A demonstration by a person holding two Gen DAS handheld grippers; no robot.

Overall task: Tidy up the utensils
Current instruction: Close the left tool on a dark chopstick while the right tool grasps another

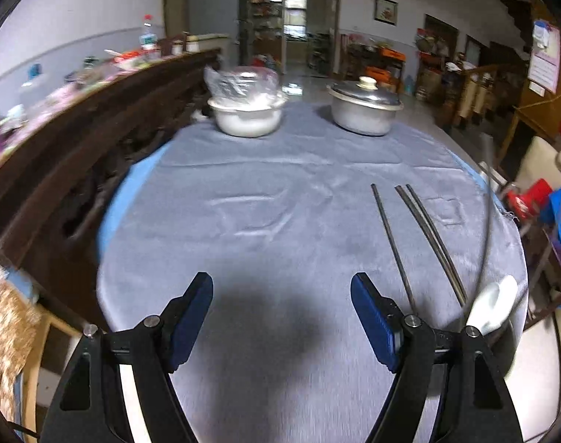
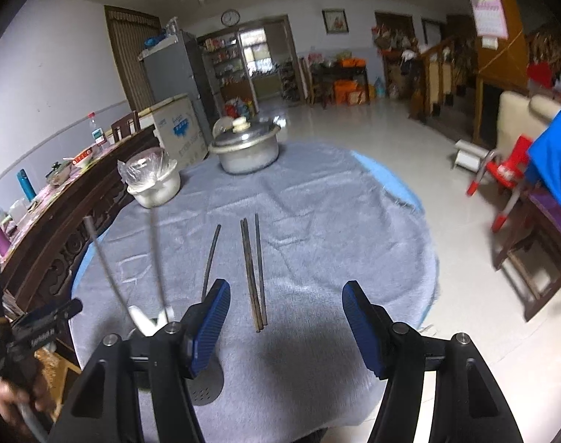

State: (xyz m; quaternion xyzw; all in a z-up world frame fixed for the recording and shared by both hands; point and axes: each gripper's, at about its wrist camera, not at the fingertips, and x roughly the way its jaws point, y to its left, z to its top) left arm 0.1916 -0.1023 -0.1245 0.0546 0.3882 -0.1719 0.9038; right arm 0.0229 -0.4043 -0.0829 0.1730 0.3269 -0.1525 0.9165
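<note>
Left wrist view first: the left hand-held gripper [image 1: 282, 297] hangs above the near middle of the round worktop under a grey-blue fleece cloth [image 1: 280, 192], its blue-padded jaws standing wide apart with only bare cloth and its own shadow between them. The utensils lie off to its right: a single dark chopstick [image 1: 393, 245], then a pair of dark chopsticks [image 1: 433, 245] lying close together, and nearest the edge a white ceramic spoon [image 1: 496, 304]. A thin metal handle rises past the spoon, though what it belongs to is unclear here. At the far side stand a white bowl covered with a clear plastic bag [image 1: 247, 112] and a lidded aluminium pot [image 1: 363, 107].

Right wrist view next: the right hand-held gripper [image 2: 286, 306] has its jaws apart and empty, and the near ends of the paired chopsticks [image 2: 254, 277] lie on the cloth between the two pads, touching neither. The single chopstick [image 2: 211, 258] runs just outside the left pad. Further left are the white spoon [image 2: 142, 319], two slim metal handles, and a dark perforated ladle head [image 2: 204, 387] partly hidden under the gripper. The other gripper's body shows at the lower left edge.

Nothing appears gathered yet, so I judge this the approach to a first pick. The next move probably calls for lowering the right gripper squarely over the paired chopsticks and closing on both together; being thin and flat on soft cloth, they could roll or slip apart.
</note>
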